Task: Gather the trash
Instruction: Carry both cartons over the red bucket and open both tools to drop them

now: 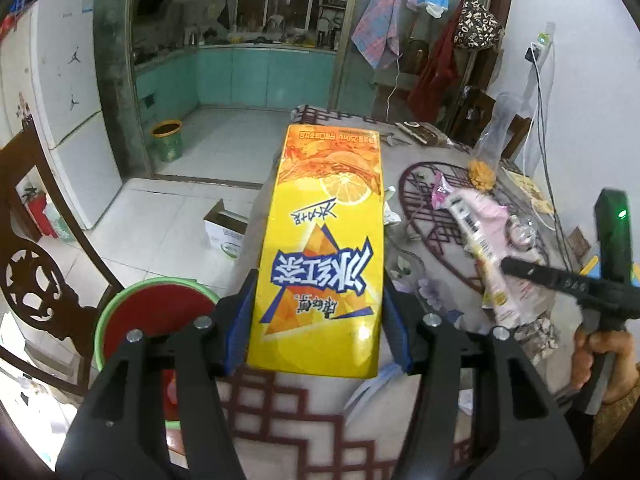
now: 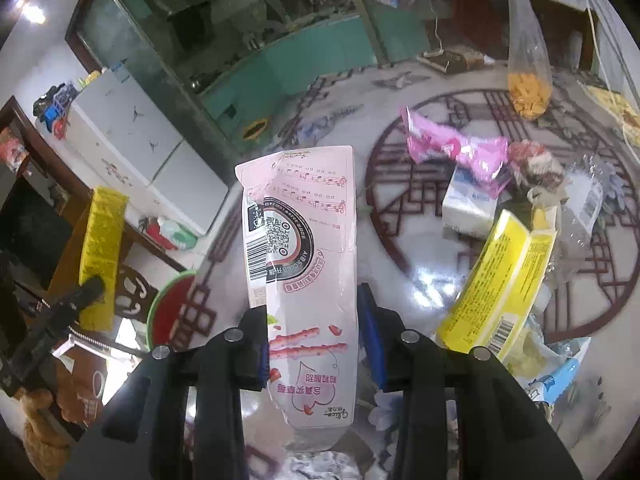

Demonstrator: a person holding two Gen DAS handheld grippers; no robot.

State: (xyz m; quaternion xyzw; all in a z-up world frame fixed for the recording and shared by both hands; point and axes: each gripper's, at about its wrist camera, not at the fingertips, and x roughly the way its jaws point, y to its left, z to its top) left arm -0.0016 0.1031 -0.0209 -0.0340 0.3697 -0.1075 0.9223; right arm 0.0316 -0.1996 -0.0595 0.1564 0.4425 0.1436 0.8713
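My left gripper (image 1: 318,320) is shut on a yellow iced-tea carton (image 1: 324,248) and holds it above the table's left edge; the carton also shows in the right wrist view (image 2: 100,256). My right gripper (image 2: 316,328) is shut on a pale pink snack box (image 2: 304,264), held above the table; it shows in the left wrist view (image 1: 492,256) too. A red bin with a green rim (image 1: 156,320) stands on the floor below left, also in the right wrist view (image 2: 172,308). More trash lies on the table: a pink wrapper (image 2: 460,152), a yellow box (image 2: 500,280), a white tissue pack (image 2: 468,204).
The round table has a patterned glossy cover (image 2: 420,248). A clear bag with orange snacks (image 2: 528,92) stands at the back. A carved wooden chair (image 1: 36,264) is at the left, a white fridge (image 1: 68,100) behind it, a small open cardboard box (image 1: 226,228) on the floor.
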